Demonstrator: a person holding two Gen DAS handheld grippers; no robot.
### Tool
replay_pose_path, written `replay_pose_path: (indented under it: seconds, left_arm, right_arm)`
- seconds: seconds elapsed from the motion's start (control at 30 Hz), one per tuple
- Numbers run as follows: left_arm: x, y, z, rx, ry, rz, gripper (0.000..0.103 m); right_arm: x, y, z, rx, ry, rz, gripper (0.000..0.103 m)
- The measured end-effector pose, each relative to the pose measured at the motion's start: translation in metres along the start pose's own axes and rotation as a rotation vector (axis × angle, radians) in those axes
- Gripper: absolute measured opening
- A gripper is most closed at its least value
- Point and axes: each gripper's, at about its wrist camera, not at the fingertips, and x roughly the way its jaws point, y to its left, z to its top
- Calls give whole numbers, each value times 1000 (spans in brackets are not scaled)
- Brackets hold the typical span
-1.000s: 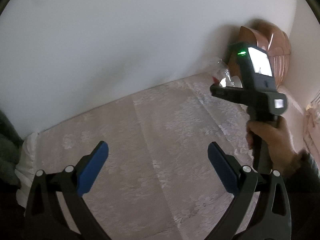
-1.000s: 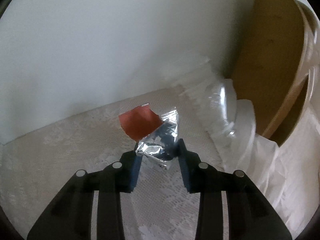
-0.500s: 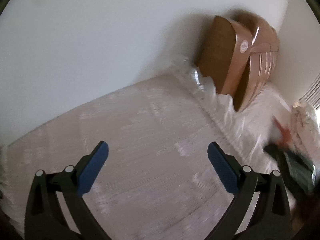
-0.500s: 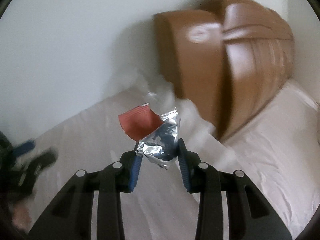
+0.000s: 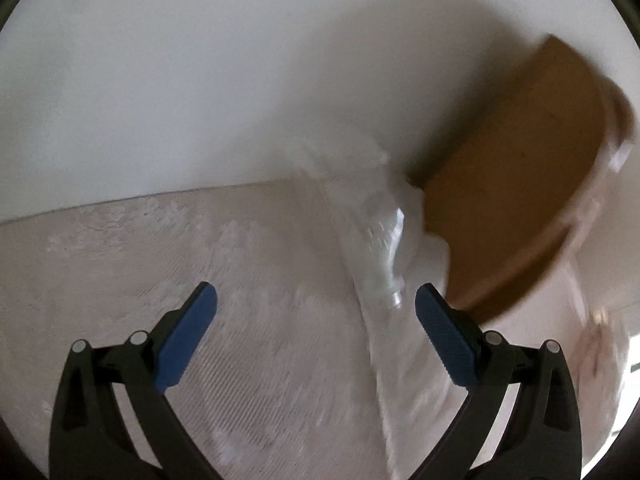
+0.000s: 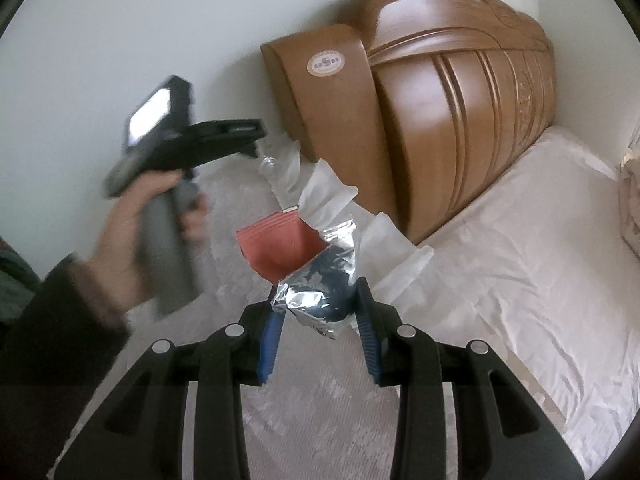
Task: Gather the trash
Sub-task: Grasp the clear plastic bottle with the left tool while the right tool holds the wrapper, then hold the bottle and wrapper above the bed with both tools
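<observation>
The wrapper (image 6: 316, 280) is riding clenched in my right gripper (image 6: 318, 320) above the bed (image 6: 520, 280), now swung clear of the bottle (image 5: 380, 256), while my left gripper (image 5: 316, 320) is closing in on it, released wide, so I'm judging that pickup next.

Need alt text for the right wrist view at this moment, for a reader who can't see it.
The right tool is shut on a crumpled foil wrapper with a red flap, held above a lace-covered bed. To its left, a blurred hand carries the left tool toward clear plastic wrap beside a wooden headboard.
</observation>
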Motion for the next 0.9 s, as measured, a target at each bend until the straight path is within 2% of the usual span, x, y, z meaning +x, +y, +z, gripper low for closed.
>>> replay_pose_path:
  seconds: [0.13, 0.3, 0.4, 0.47, 0.5, 0.77, 0.9]
  left_arm:
    - [20, -10, 8, -28, -20, 51, 95]
    - [35, -13, 13, -46, -9, 53, 95]
    - [37, -15, 15, -41, -13, 30, 81]
    - [39, -17, 17, -28, 1, 24, 65]
    - [42, -18, 17, -20, 19, 12, 61]
    - [37, -9, 14, 12, 13, 2, 59]
    - [13, 2, 1, 72, -12, -12, 59]
  right_arm:
    - [-7, 0, -4, 18, -4, 7, 35]
    - [-6, 5, -6, 32, 8, 16, 35]
    - [-4, 11, -8, 25, 16, 19, 35]
    - [0, 14, -8, 23, 22, 19, 35]
    - [1, 16, -8, 23, 27, 23, 35]
    - [7, 26, -9, 8, 34, 21, 35]
    - [9, 27, -11, 20, 41, 26, 35]
